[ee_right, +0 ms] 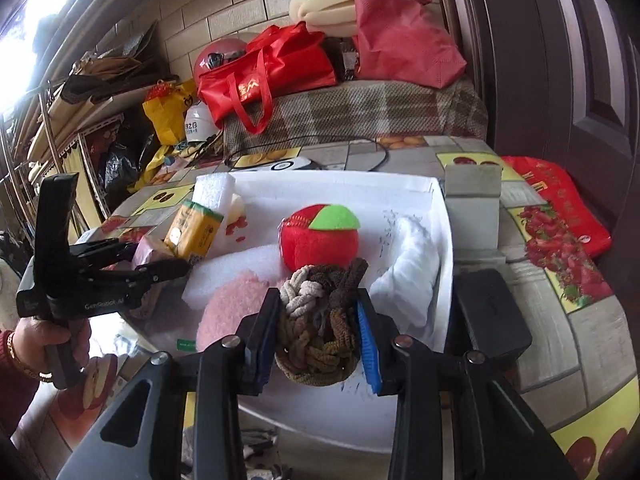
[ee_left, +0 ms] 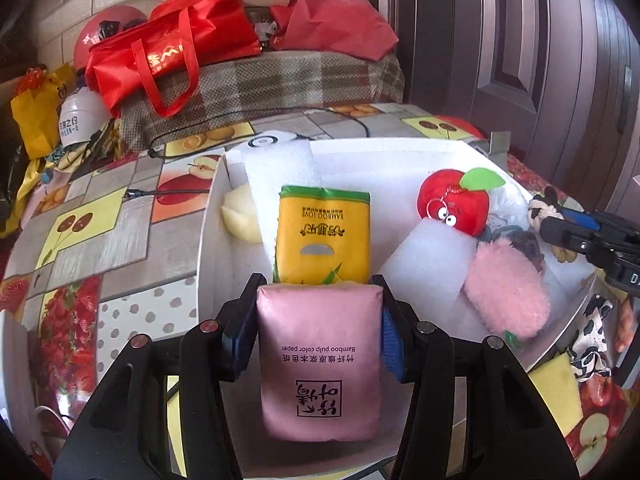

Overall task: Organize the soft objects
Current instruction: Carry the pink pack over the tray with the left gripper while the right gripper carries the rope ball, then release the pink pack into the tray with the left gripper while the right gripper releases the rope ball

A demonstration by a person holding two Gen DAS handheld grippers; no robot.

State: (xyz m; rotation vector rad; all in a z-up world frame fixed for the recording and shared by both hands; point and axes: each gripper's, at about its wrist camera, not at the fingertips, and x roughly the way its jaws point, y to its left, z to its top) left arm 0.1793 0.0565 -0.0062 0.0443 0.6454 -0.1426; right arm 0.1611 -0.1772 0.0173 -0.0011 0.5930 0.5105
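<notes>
My left gripper is shut on a pink tissue pack and holds it over the near part of the white box. A yellow tissue pack lies just beyond it. My right gripper is shut on a bundle of brown and beige hair ties above the box. A red plush apple, a pink fluffy toy, white foam pieces and a white cloth lie in the box. The left gripper shows at the left of the right wrist view.
The box sits on a table with a fruit-print cloth. A black cable and a white device lie behind the box. Red bags rest on a plaid-covered seat. A black block sits right of the box.
</notes>
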